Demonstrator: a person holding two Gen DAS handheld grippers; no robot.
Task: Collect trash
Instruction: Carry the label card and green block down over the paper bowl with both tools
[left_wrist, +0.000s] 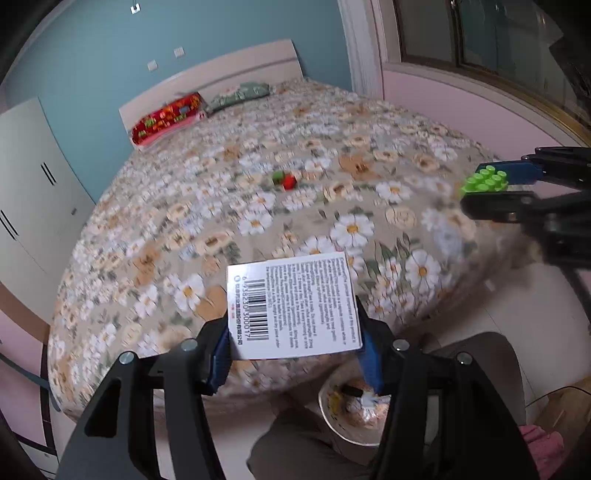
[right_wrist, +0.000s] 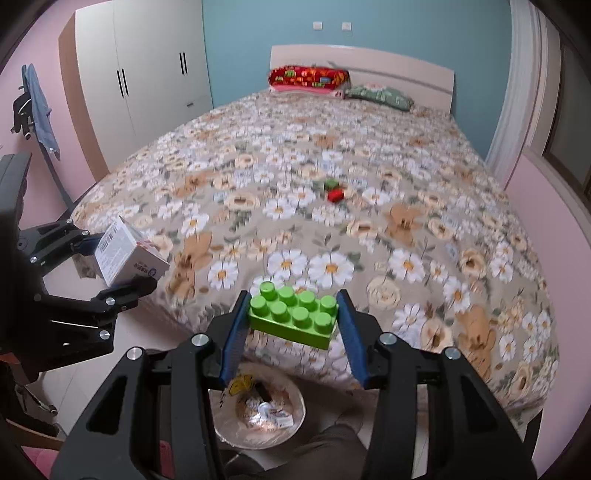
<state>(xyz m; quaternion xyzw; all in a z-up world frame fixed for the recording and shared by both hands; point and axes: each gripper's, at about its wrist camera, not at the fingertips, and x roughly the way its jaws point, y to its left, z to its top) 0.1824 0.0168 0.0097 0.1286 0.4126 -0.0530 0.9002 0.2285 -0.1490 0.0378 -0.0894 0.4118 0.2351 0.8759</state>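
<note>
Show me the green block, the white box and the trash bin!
Green block (right_wrist: 295, 317): right wrist view, studded top.
White box (left_wrist: 295, 306): left wrist view, printed barcode face.
Trash bin (right_wrist: 295, 395): right wrist view, far rim.

Lighting: soft, even daylight, moderately bright; window (left_wrist: 491, 33) at upper right of the left wrist view. Shadows: faint, diffuse, beneath the bed (right_wrist: 332, 206) edge. Glare: small highlights on gripper screws only. Blur: motion smear on the bedspread's near edge and on the right gripper (left_wrist: 476, 194) in the left view; barcode box (left_wrist: 293, 306) print sharp. Distortion: strong fisheye curvature, dark vignette at corners
</note>
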